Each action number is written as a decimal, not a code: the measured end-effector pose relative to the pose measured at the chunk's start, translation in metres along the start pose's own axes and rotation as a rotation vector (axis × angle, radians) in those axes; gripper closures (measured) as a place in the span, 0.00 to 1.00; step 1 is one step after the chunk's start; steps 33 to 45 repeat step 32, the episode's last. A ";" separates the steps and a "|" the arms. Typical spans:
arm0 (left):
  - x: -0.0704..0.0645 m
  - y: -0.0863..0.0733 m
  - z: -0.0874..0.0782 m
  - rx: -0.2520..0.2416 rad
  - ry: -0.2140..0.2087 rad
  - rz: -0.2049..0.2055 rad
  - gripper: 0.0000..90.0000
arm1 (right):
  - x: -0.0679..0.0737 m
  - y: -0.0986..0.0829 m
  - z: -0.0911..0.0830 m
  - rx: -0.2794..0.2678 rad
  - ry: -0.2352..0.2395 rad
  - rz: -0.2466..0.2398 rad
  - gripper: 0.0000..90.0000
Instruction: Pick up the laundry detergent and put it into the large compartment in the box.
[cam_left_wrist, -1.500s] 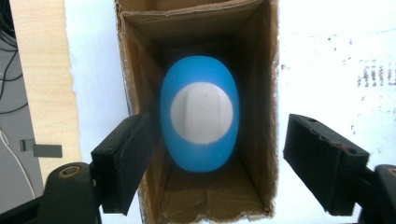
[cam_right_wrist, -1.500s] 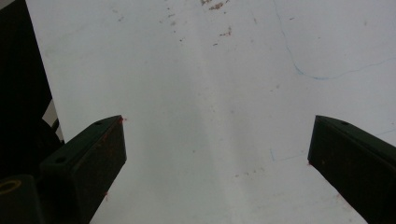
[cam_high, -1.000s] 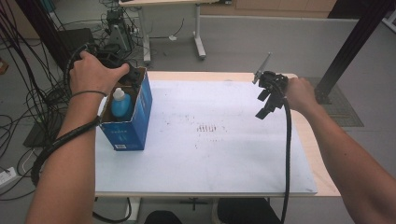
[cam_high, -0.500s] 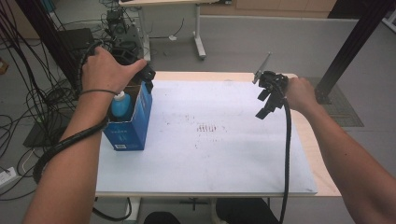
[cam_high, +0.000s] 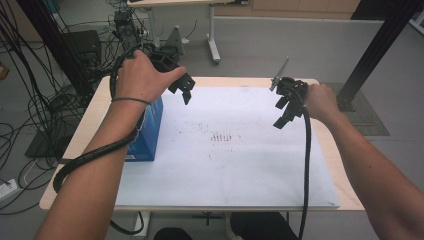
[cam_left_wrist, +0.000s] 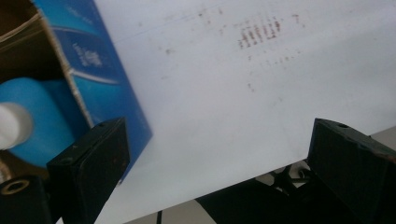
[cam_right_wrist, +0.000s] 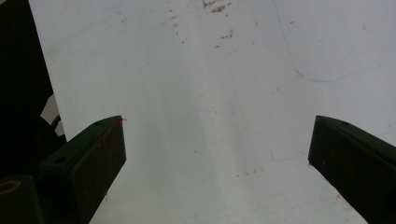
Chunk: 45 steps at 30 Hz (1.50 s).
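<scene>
**Both grippers empty, blue carton at table's left edge**

Left black two-jaw gripper (cam_high: 184, 90): held in the air over the far-left part of the white paper sheet (cam_high: 225, 150), just right of the open-topped blue cardboard carton (cam_high: 147, 132). Jaws spread wide, nothing between them. Not touching the carton. In the left gripper view the gap (cam_left_wrist: 217, 158) frames bare sheet; the carton wall (cam_left_wrist: 100, 60) sits at the left, just behind the left jaw.

Carton: upright on the left side of the light wooden table (cam_high: 330, 150), on the sheet's left edge. Person's left forearm (cam_high: 107, 150) covers much of it from above. Inside, seen from the left gripper view: a blue plastic bottle with a white cap (cam_left_wrist: 28, 116), lying against the brown inner wall. Can't tell if anything else is in there.

Right black two-jaw gripper (cam_high: 282, 112): over the far-right part of the sheet, well apart from the carton and the left gripper. Jaws point down toward the sheet, wide apart, holding nothing. Right gripper view (cam_right_wrist: 217, 158) shows plain sheet with small reddish specks and a thin blue pen line (cam_right_wrist: 299, 70) between the jaws. Can't tell whether the tips touch the paper.

Black cable (cam_high: 306, 165) trails from the right gripper along the sheet's right side to the near table edge.

Sheet centre: a patch of reddish-brown marks (cam_high: 222, 136), between the two grippers.
</scene>
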<state>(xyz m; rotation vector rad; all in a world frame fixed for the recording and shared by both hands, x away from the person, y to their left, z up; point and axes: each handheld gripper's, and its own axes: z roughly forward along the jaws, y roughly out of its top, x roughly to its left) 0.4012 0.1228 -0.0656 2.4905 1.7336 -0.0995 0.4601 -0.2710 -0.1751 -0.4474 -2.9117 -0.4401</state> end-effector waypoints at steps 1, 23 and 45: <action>-0.003 0.001 0.001 0.001 -0.001 0.008 0.07 | 0.000 0.000 0.000 0.000 0.001 -0.002 0.04; -0.069 0.028 0.051 0.074 -0.010 0.132 0.07 | 0.002 0.001 0.001 0.012 -0.004 -0.002 0.04; -0.072 0.029 0.057 0.072 -0.016 0.141 0.07 | 0.004 -0.001 0.001 0.007 -0.002 -0.003 0.04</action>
